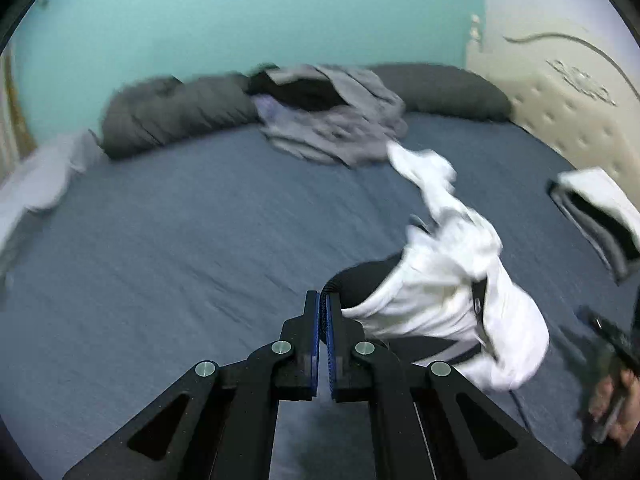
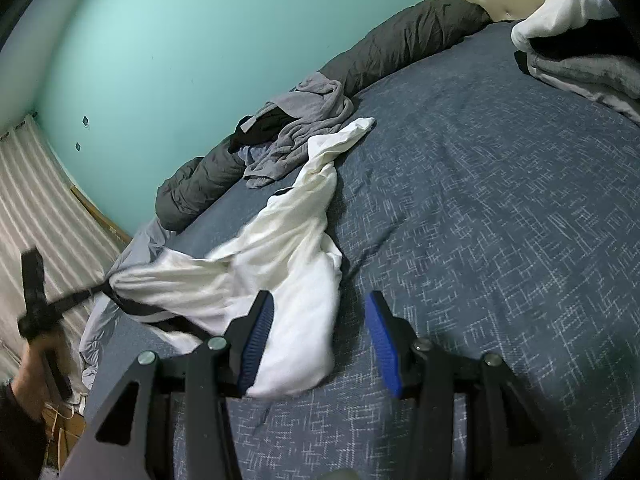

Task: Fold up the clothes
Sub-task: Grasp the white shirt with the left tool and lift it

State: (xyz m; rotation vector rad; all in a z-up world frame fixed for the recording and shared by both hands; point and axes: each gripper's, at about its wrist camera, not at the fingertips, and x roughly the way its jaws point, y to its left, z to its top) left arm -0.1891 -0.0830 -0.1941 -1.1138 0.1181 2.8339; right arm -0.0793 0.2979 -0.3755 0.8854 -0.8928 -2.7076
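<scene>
Left gripper [image 1: 322, 300]: we are seeing its blue-padded fingers [image 1: 316, 320] pressed together, and they are clamping the black-trimmed edge of the white garment [image 1: 444, 292], which is trailing off to the right of the jaws.

Right gripper [image 2: 320, 332]: we are holding it with fingers [image 2: 256, 340] spread wide and gripping nothing; the nearest fold of the garment is lying between them, close against the left pad.

White garment: we are finding it bunched and partly stretched across the bed sheet [image 2: 480, 220], one sleeve reaching toward the heap of clothes at the far side (the left wrist view is blurred, so its finer folds are hard to read).

Grey clothes heap [image 2: 296, 136]: it is lying crumpled against the dark rolled duvet [image 2: 400, 44], with a black piece tucked in it.

Folded stack [image 2: 576, 40]: white, black and grey pieces are sitting near the cream tufted headboard [image 1: 568, 100], well apart from the garment we are handling.

Hands: a hand [image 1: 616, 408] is gripping the right tool's handle at the edge of the left wrist view; the other hand [image 2: 36, 368] is showing at the lower left of the right wrist view.

Wall [image 2: 200, 60]: teal, running behind the duvet.
</scene>
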